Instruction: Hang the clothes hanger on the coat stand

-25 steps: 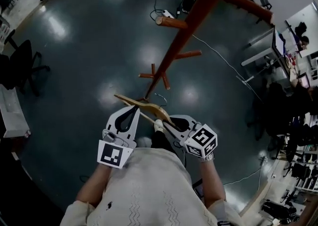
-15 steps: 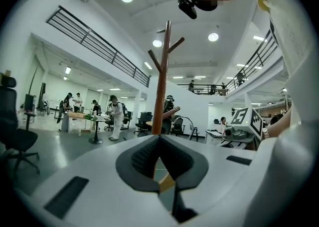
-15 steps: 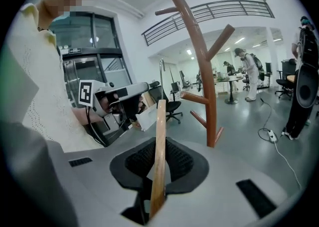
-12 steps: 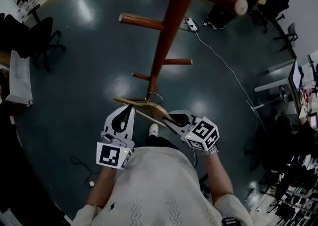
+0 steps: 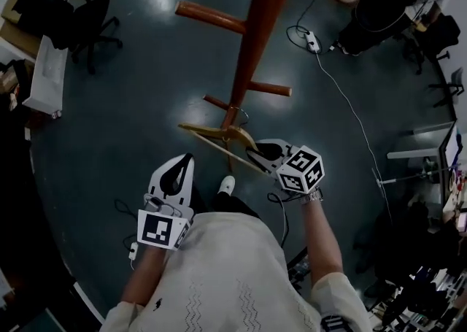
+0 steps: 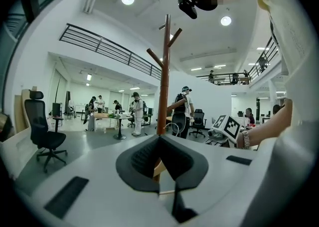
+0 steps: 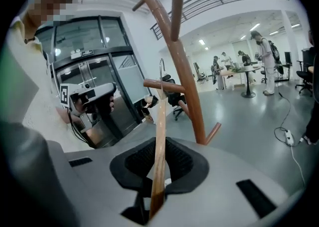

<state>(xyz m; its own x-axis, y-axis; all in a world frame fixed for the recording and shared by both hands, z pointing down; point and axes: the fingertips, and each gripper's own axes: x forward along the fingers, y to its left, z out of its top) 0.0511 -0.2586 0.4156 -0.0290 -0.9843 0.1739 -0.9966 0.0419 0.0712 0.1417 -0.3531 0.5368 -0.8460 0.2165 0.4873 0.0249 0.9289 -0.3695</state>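
The brown-red coat stand [image 5: 255, 31] rises ahead, with pegs sticking out at several heights. Low on its pole I see a short peg [image 5: 215, 101]. My right gripper [image 5: 253, 152] is shut on the wooden clothes hanger [image 5: 211, 132], gripping one arm of it. The hanger's metal hook [image 5: 239, 113] sits right beside the pole at the low pegs. In the right gripper view the hanger [image 7: 159, 141] stands up from the right gripper [image 7: 157, 186], and its hook [image 7: 160, 74] reaches a horizontal peg [image 7: 167, 86]; whether it rests on it is unclear. My left gripper [image 5: 188, 160] hangs lower, shut and empty, apart from the hanger.
A black office chair [image 5: 87, 20] and a pale desk [image 5: 45, 79] stand at the left. A power strip [image 5: 314, 42] with a long cable lies on the dark floor at the right. People stand far behind the stand [image 6: 135, 113]. My white shoe [image 5: 228, 186] shows below the hanger.
The right gripper has carried the hanger forward, bringing its hook beside the pole's low pegs. The left gripper has dropped back and away from the hanger. The stand now looms closer.
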